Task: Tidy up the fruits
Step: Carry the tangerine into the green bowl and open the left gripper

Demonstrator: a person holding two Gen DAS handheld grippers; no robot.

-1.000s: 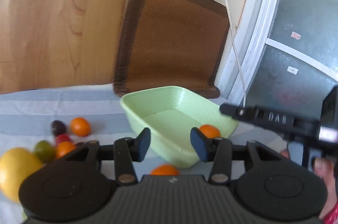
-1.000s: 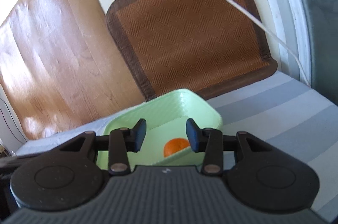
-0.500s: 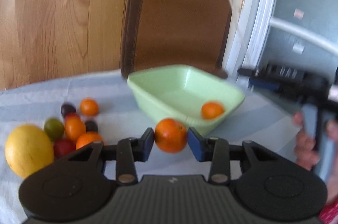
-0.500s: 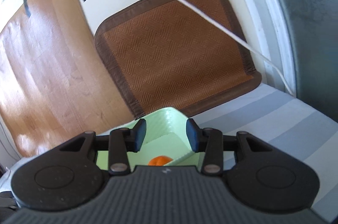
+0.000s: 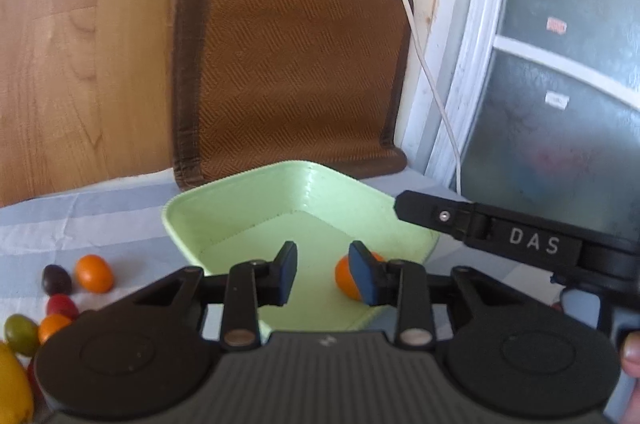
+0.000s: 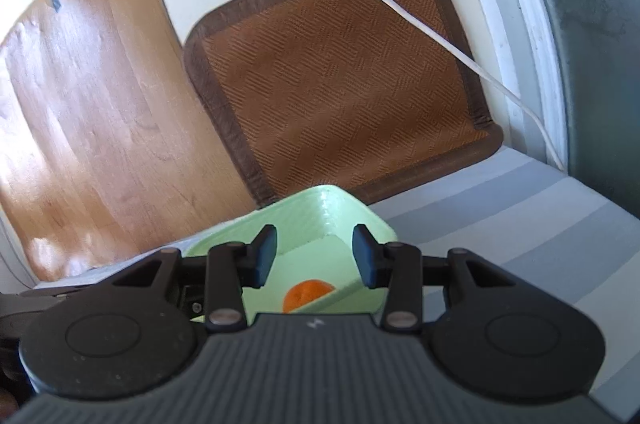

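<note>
Left gripper: jaws apart, nothing between them, held above the near edge of the green tray.

Right gripper: jaws apart, empty, hovering over the tray's right side; it juts into the left view as a black bar.

Orange fruit: one, lying inside the tray, half hidden behind the left gripper's right pad; also visible from the right wrist.

Loose fruit on the striped cloth, left of the tray: orange, dark plum, red, green, yellow.

Step, judged: between picks. Next move calls for swinging the left gripper left and down to the loose pile.

Pose: both grippers level, pointing toward the wall mat.
</note>
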